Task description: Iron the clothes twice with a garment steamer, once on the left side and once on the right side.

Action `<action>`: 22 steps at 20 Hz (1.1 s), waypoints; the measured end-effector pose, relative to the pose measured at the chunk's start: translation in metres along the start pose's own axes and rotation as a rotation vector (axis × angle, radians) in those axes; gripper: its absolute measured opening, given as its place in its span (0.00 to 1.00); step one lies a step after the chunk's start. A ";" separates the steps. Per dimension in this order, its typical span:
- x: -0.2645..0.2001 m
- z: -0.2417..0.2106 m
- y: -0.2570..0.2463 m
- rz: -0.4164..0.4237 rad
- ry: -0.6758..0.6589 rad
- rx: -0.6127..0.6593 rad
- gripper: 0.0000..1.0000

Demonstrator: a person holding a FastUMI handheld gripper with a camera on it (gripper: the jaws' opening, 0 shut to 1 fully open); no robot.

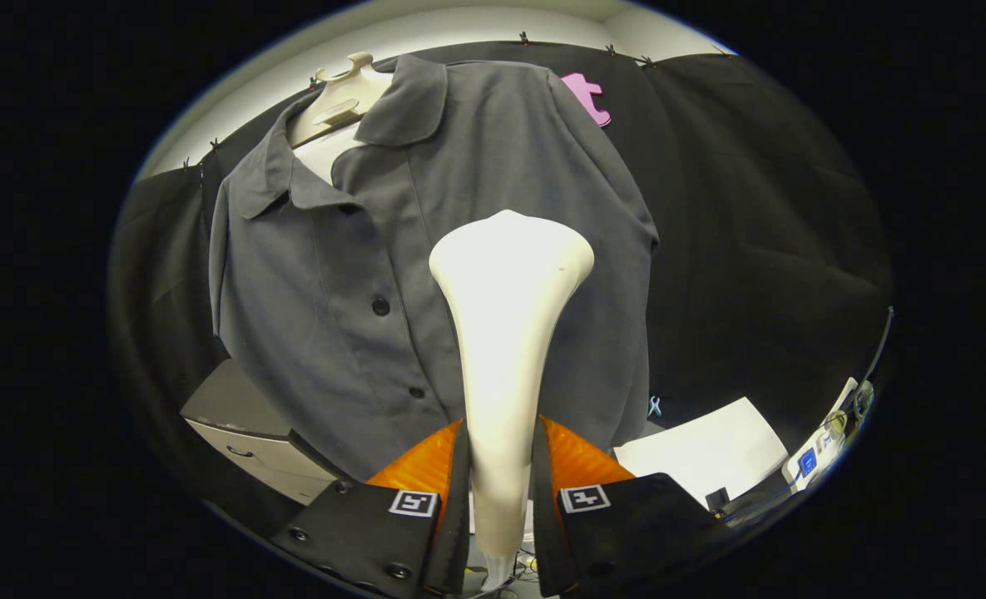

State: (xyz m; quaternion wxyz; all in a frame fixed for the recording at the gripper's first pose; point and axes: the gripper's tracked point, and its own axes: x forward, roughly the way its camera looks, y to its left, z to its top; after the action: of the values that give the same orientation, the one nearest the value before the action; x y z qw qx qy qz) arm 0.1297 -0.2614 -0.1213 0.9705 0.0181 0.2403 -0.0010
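A grey button-up shirt (pixel 359 274) hangs on a pale mannequin form whose neck (pixel 339 100) shows above the collar. My gripper (pixel 501 466) is shut on the white garment steamer (pixel 505 333), both fingers pressing its narrow handle. The steamer's wide head rises beyond the fingers and stands in front of the shirt's right half, about chest height, just right of the button line. Whether the head touches the cloth I cannot tell. The lower part of the handle runs down between the fingers and out of sight.
A grey drawer cabinet (pixel 243 424) stands behind the shirt's hem on the left. A white sheet (pixel 709 453) lies on a surface to the right, with a small device with a blue screen (pixel 809 457) and cables past it. Black cloth hangs all around.
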 end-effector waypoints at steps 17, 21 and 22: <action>0.035 -0.112 -0.027 -0.003 0.202 0.056 0.40; 0.043 -0.144 -0.039 -0.009 0.251 0.075 0.40; 0.045 -0.153 -0.042 -0.011 0.264 0.075 0.40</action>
State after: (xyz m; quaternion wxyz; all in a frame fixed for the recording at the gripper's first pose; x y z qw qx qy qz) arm 0.0980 -0.2977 -0.2786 0.9291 0.0530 0.3658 -0.0129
